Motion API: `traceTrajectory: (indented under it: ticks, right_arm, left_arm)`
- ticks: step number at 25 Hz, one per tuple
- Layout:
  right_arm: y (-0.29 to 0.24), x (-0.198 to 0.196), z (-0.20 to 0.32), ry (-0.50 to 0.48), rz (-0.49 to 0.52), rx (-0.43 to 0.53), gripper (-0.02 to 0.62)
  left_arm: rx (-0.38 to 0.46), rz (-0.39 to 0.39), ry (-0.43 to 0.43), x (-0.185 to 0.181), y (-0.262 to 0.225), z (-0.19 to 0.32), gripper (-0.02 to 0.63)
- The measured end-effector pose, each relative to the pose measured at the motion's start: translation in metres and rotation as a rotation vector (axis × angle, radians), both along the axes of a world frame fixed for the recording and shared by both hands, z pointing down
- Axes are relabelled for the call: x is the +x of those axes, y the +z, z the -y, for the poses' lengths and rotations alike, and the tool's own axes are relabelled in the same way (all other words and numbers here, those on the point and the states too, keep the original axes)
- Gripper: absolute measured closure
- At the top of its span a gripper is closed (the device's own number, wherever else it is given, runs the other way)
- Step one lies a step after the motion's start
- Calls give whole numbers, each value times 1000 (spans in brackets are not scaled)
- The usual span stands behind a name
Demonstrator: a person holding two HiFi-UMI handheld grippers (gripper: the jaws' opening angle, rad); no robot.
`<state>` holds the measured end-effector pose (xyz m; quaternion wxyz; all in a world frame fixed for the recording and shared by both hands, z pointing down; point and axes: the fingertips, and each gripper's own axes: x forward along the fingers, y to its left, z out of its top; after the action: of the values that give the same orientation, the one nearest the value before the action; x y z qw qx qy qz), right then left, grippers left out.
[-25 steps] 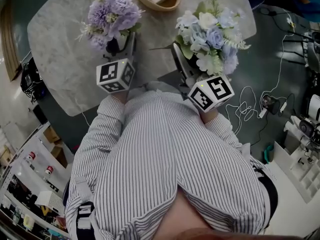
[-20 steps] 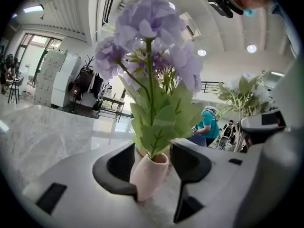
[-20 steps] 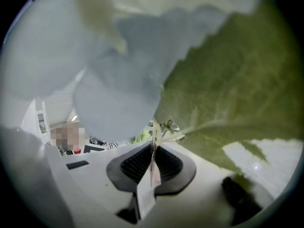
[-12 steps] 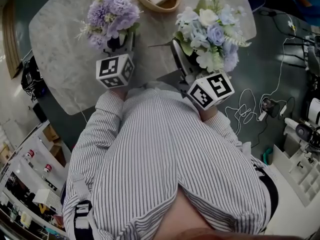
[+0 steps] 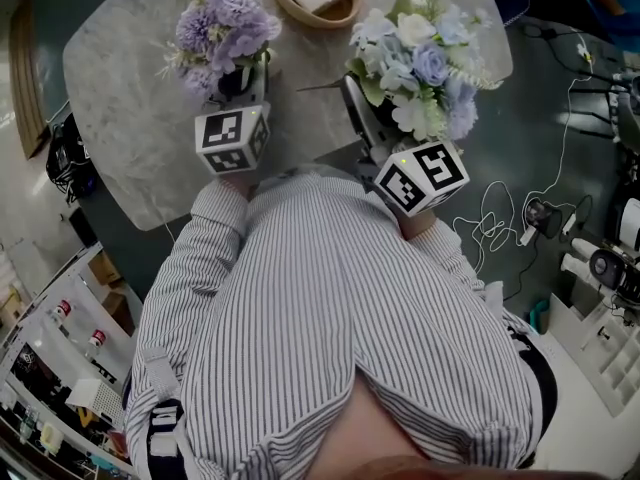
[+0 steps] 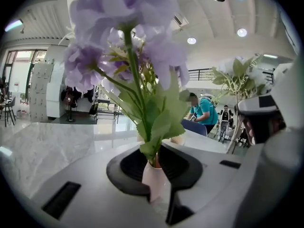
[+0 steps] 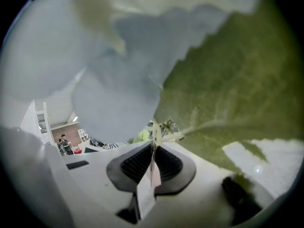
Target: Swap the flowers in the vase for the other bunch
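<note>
One tube, left fingers closing, unseen overhead

Seen from the head view, the vase is lost under the purple bunch, and both pairs of jaws lie hidden beneath blooms. The wooden bowl is cut by the top edge. In the right gripper view, blurred petals and a leaf of the pale blue bunch crowd the lens, blotting out most of what lies beyond.

Bare table left of purple bunch, open lane between it and blue-white bunch — wooden bowl at far end
</note>
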<state>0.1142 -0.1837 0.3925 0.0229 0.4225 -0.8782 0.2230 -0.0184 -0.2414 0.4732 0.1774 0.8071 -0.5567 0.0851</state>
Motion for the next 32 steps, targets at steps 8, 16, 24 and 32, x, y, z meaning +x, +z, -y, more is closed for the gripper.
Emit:
traceTrajectory:
  ticks: [8, 16, 24, 32]
  right_arm:
    - [-3, 0, 1, 8, -3, 14, 565]
    - [-7, -1, 2, 15, -10, 26, 565]
    - [-21, -6, 1, 27, -6, 68, 565]
    - [-39, -11, 0, 32, -13, 108, 565]
  left_arm:
    - [-23, 30, 7, -4, -4, 1, 548]
    - [-24, 10, 29, -7, -14, 6, 552]
    - [15, -6, 55, -11, -39, 5, 552]
    - [77, -6, 93, -14, -68, 1, 552]
